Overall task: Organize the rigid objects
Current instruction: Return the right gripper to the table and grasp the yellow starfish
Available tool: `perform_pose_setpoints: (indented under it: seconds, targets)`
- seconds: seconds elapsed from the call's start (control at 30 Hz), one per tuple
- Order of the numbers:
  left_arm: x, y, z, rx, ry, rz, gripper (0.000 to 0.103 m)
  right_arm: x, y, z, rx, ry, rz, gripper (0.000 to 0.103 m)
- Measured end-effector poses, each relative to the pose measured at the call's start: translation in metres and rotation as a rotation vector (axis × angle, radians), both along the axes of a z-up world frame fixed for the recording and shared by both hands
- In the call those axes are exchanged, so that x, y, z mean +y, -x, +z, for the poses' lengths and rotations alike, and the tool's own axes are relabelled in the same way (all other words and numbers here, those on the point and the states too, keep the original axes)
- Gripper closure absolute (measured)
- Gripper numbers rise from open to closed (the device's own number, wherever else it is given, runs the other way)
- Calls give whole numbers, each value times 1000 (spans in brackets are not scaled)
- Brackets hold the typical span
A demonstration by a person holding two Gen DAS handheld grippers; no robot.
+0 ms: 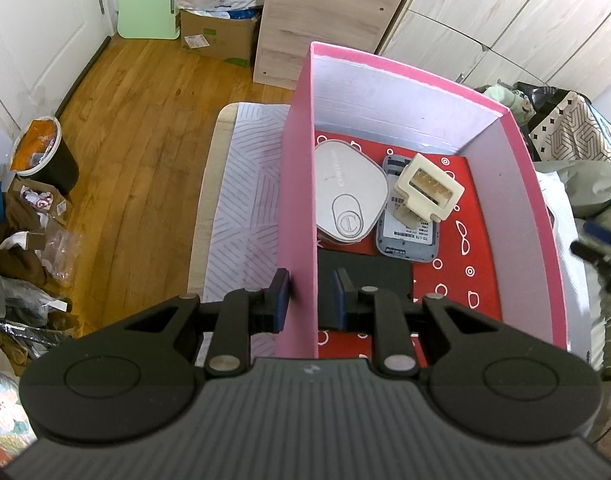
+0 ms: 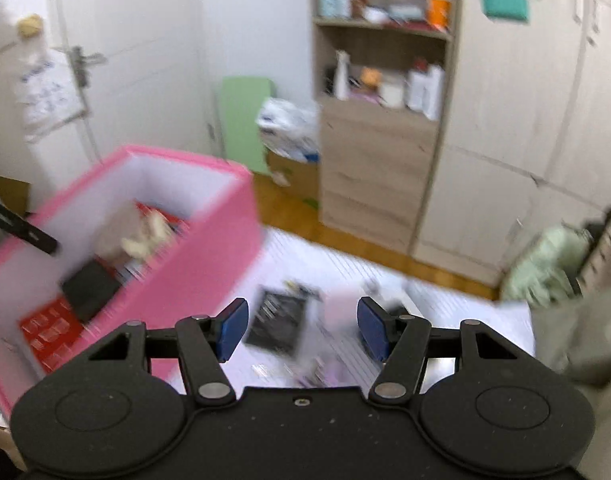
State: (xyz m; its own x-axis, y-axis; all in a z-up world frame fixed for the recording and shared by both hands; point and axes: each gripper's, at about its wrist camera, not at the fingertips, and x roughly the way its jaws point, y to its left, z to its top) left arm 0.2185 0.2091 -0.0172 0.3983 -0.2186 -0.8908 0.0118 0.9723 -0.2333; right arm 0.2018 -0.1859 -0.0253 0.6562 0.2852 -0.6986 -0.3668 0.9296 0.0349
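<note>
The left hand-held gripper (image 1: 310,296) looks like matt black plastic, its finger pads (image 1: 282,295) a duller blue, rubbery-looking, with small bright metal pivot pins. Between its fingers stands the wall of a pink box (image 1: 297,208), smooth matt cardboard, pale and papery inside. Ahead, inside the box, lie a white smooth plastic case (image 1: 347,188), a cream plastic part (image 1: 427,189) and a grey device (image 1: 407,236) with a paper label. Left of the gripper, the floor (image 1: 137,128) is glossy wood. The right hand-held gripper (image 2: 303,328) shows the same matt black plastic.

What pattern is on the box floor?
Red with white eyeglasses and rings on the box floor, clearest in the left wrist view.
</note>
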Motion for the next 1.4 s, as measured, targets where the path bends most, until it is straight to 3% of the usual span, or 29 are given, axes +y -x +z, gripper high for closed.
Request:
perform_pose_setpoints:
  seconds: [0.23,0.37,0.63,0.87,0.97,1.0,1.07,1.4]
  targets:
    - [-1,0,0,1,-7,8,82,-31,18,-50,106,-121,-171,37]
    - [-4,-1,1,1,-15,8,82,-29,30,-69,111,-79,-281,37]
    - [-8,0,1,1,-20,10,80,-18,27,-87,72,-81,-318,38]
    - [-6,-1,1,2,-13,11,80,-6,29,-83,70,7,-340,40]
    - [-6,-1,1,2,-12,12,80,-5,34,-83,65,1,-347,40]
    - [-5,-1,1,2,-10,12,80,-6,35,-83,53,-1,-346,45]
    - [-5,-1,1,2,-11,12,80,-10,35,-83,38,-13,-349,69]
    - [-3,0,0,2,-3,13,80,-15,37,-79,59,-54,-323,71]
